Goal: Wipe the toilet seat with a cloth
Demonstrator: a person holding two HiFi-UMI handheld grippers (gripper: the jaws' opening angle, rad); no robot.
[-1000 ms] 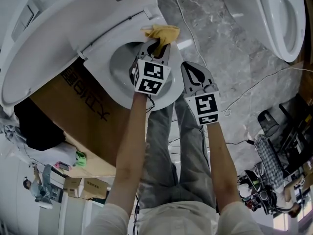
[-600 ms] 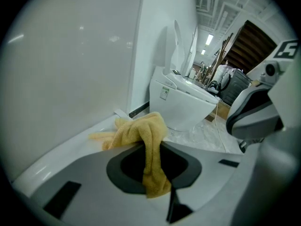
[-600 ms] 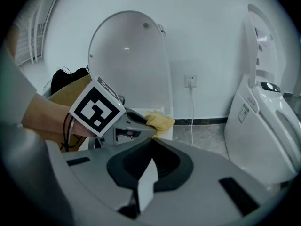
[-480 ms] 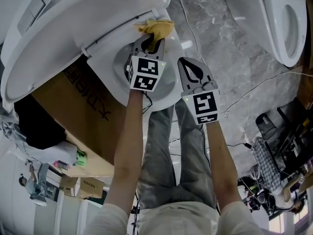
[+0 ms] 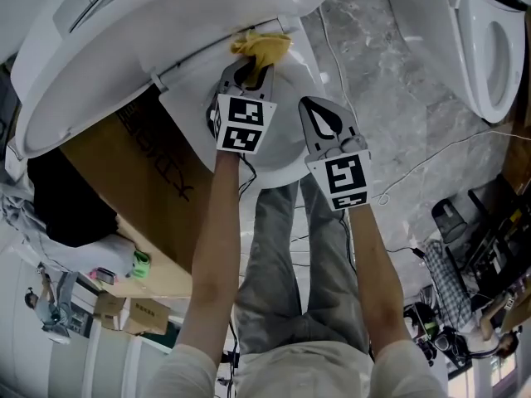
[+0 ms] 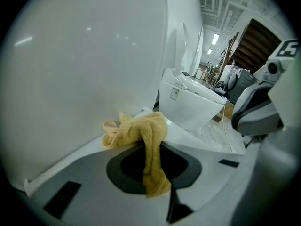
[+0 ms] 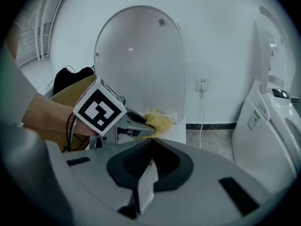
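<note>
A yellow cloth lies bunched on the back of the white toilet seat, close under the raised lid. My left gripper is shut on the yellow cloth, which hangs through its jaws and rests on the seat beside the lid. My right gripper hovers shut and empty just right of the left one, over the seat's near right side. The right gripper view shows the left gripper with the cloth below the upright lid.
A second white toilet stands at the right, also in view as a toilet. White cables cross the grey marble floor. A brown cardboard box sits left of the toilet. A wall socket is behind.
The left gripper has carried the cloth further back along the seat toward the lid hinge. The right gripper kept its place beside it.
</note>
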